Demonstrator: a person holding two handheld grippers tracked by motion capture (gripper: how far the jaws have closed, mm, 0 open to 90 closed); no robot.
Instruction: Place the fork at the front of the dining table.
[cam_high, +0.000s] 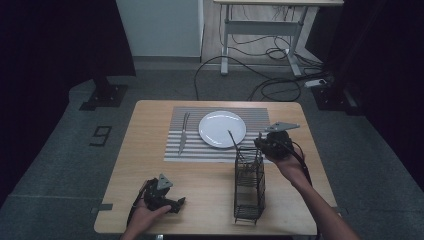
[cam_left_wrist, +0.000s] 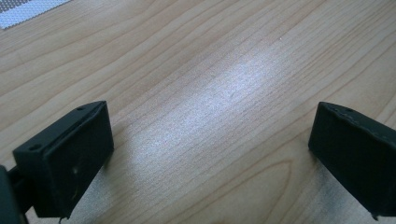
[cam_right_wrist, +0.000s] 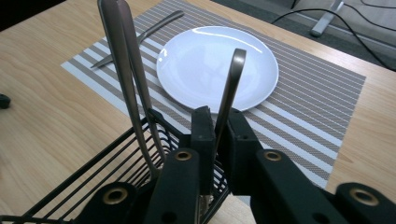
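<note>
A black wire cutlery basket (cam_high: 249, 187) stands on the table's front right part. My right gripper (cam_right_wrist: 219, 122) is over the basket's top edge, shut on the handle of a metal utensil (cam_right_wrist: 230, 88) that stands in the basket (cam_right_wrist: 93, 182). Two more utensil handles (cam_right_wrist: 123, 70) rise from the basket to the left of it. In the high view this gripper (cam_high: 264, 145) sits at the basket's far right corner. My left gripper (cam_high: 179, 203) lies low at the table's front left. Its jaws (cam_left_wrist: 210, 140) are open over bare wood, with nothing between them.
A striped placemat (cam_high: 260, 117) lies at the far middle of the wooden table (cam_high: 145, 165). On it are a white plate (cam_high: 222, 128) and, left of that, a fork (cam_high: 183, 134). Cables and a desk frame (cam_high: 260, 35) are on the floor beyond.
</note>
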